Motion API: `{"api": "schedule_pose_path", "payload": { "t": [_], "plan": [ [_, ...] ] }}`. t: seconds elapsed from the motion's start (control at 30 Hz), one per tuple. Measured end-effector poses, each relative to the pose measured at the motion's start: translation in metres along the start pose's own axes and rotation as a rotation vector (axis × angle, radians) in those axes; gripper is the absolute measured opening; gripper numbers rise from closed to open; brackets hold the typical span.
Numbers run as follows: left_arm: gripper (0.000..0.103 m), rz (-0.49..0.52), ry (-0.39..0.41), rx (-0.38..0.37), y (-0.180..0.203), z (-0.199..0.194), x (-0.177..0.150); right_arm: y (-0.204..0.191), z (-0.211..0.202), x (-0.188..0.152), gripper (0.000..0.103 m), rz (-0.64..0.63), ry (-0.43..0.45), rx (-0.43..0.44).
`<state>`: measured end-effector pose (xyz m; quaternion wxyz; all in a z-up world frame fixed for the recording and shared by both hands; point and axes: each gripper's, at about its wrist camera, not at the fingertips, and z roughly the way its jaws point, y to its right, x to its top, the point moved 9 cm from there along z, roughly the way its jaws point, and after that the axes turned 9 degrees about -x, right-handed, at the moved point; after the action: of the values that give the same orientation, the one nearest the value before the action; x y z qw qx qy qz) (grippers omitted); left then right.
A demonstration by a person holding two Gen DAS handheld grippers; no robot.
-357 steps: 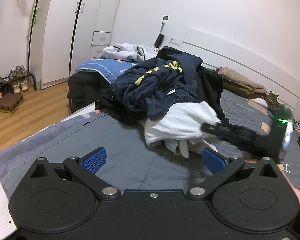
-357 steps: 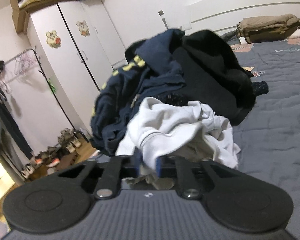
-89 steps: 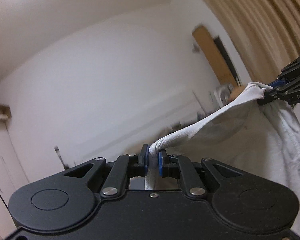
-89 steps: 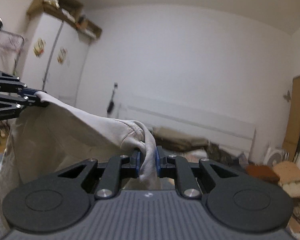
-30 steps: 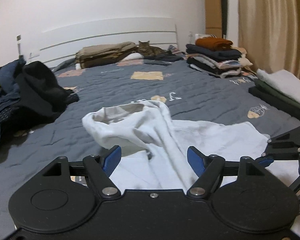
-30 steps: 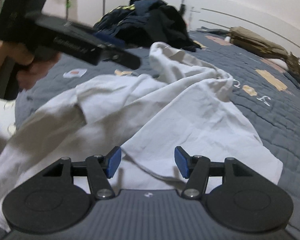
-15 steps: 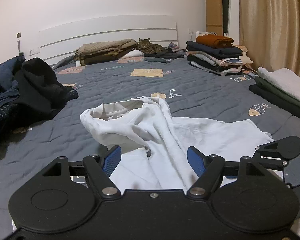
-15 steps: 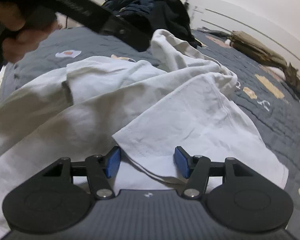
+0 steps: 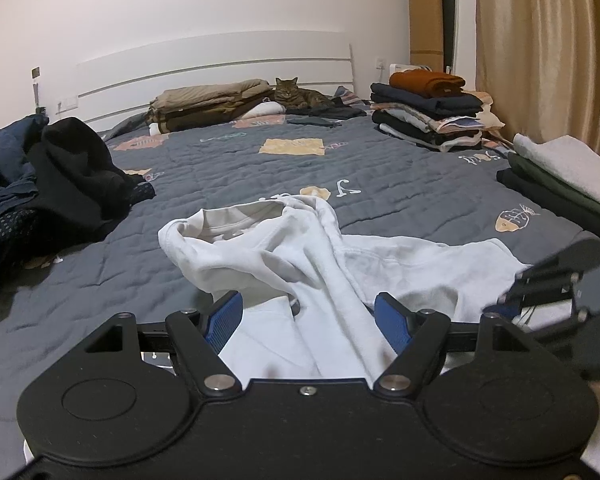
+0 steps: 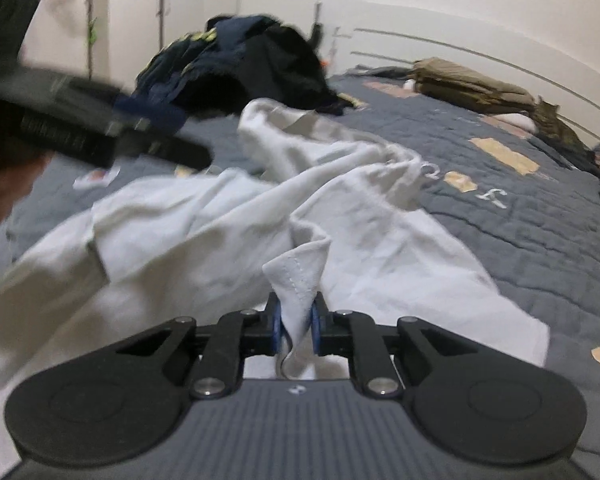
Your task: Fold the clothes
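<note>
At the frame's bottom centre, the right gripper [image 10: 294, 326] is closing its jaws on a white sweatshirt [image 10: 228, 216] hem to spread it for folding, while the left gripper [image 9: 308, 318] is hovering with jaws spread.

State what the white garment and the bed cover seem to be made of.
White garment: soft, matte knit, probably cotton jersey or fleece; it slumps in rounded folds, with a stitched hem.
Bed cover: matte grey quilted fabric; grid stitching puffs it into squares, with printed or sewn patches.

bare quilt [image 9: 400, 184] ahead, dark clothes heap [image 9: 52, 184] left, folded stacks [image 9: 428, 116] right
</note>
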<state>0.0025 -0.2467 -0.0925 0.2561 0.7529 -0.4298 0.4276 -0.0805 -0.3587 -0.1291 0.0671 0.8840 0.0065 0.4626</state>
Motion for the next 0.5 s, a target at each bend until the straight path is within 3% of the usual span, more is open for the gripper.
{"api": "schedule_pose_path", "payload": {
  "t": [0.5],
  "plan": [
    [0.072,-0.002,-0.008,-0.004,0.001,0.001,-0.002,0.141,-0.029,0.026,0.011,0.317,0.100,-0.296]
  ]
}}
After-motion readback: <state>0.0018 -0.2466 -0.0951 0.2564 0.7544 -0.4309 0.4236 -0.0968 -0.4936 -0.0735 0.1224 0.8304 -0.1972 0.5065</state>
